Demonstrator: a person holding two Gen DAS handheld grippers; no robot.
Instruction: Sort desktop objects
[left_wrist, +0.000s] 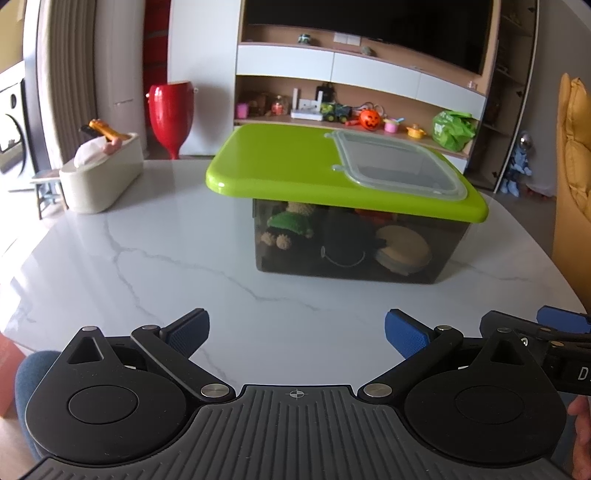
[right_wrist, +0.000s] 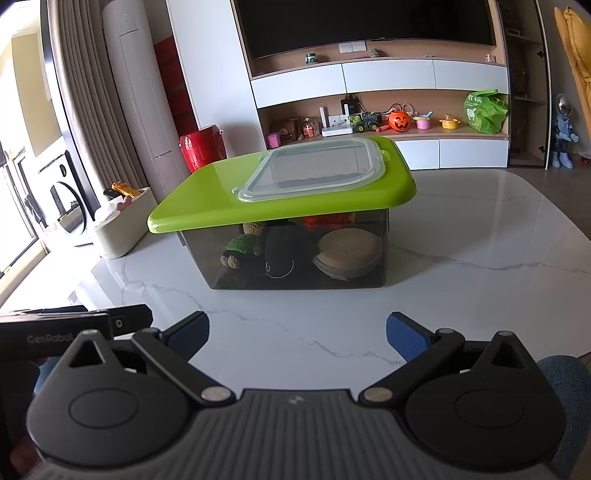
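Observation:
A dark see-through storage box (left_wrist: 351, 243) (right_wrist: 295, 254) stands on the white marble table (left_wrist: 147, 258) (right_wrist: 461, 258), covered by a green lid (left_wrist: 280, 162) (right_wrist: 207, 199) with a clear flap (left_wrist: 399, 162) (right_wrist: 314, 166). Inside it I see a green knitted toy (left_wrist: 288, 225) (right_wrist: 243, 247), a black soft toy (left_wrist: 345, 240) (right_wrist: 284, 251) and a round tan object (left_wrist: 404, 251) (right_wrist: 349, 249). My left gripper (left_wrist: 297, 332) is open and empty, near the table's front edge. My right gripper (right_wrist: 297, 332) is open and empty beside it, also short of the box.
A cream tissue box (left_wrist: 101, 173) (right_wrist: 122, 221) with small items on it stands at the table's far left. A shelf unit with toys (left_wrist: 351, 110) (right_wrist: 388, 122) and a red vase (left_wrist: 171, 110) (right_wrist: 203, 147) are behind the table.

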